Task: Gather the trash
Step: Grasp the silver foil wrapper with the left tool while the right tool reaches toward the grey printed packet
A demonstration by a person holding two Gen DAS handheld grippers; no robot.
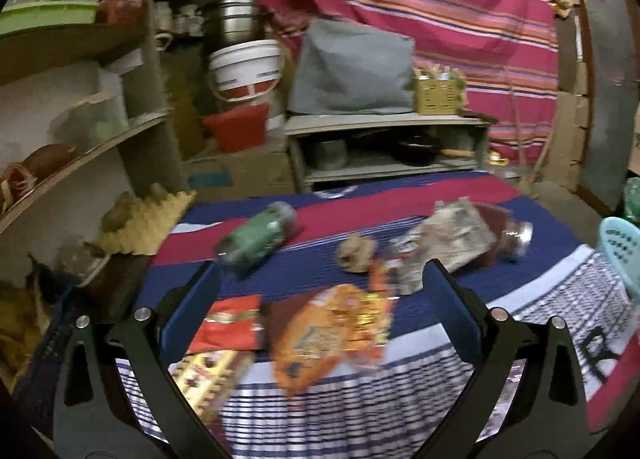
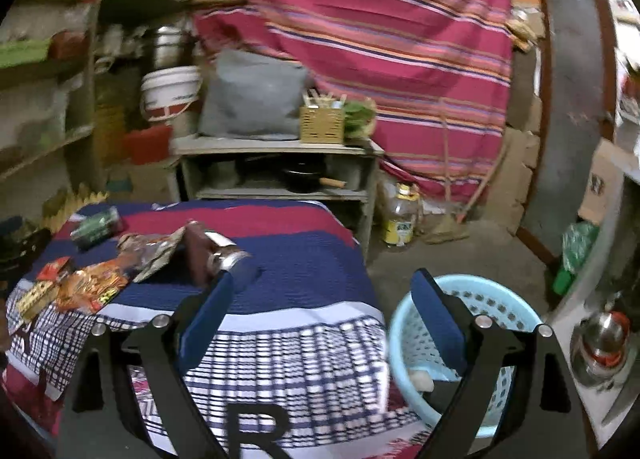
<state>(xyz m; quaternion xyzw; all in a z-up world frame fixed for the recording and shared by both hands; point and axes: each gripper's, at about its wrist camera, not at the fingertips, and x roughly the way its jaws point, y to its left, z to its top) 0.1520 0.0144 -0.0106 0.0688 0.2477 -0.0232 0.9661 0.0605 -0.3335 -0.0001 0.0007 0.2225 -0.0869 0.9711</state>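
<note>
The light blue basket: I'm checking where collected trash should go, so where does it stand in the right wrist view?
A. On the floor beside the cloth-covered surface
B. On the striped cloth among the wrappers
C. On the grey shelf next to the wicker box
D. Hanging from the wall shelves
A: the light blue basket stands low on the floor, beside the edge of the striped cloth.

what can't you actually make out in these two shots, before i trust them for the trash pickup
- Print on the orange wrapper: left wrist view, motion blur.
- Most of the blue basket: left wrist view, cut by the right edge.
- Basket's contents: right wrist view, one pale lump shows; right gripper finger hides the rest.
- Green bottle label: right wrist view, too small, blurred.
</note>
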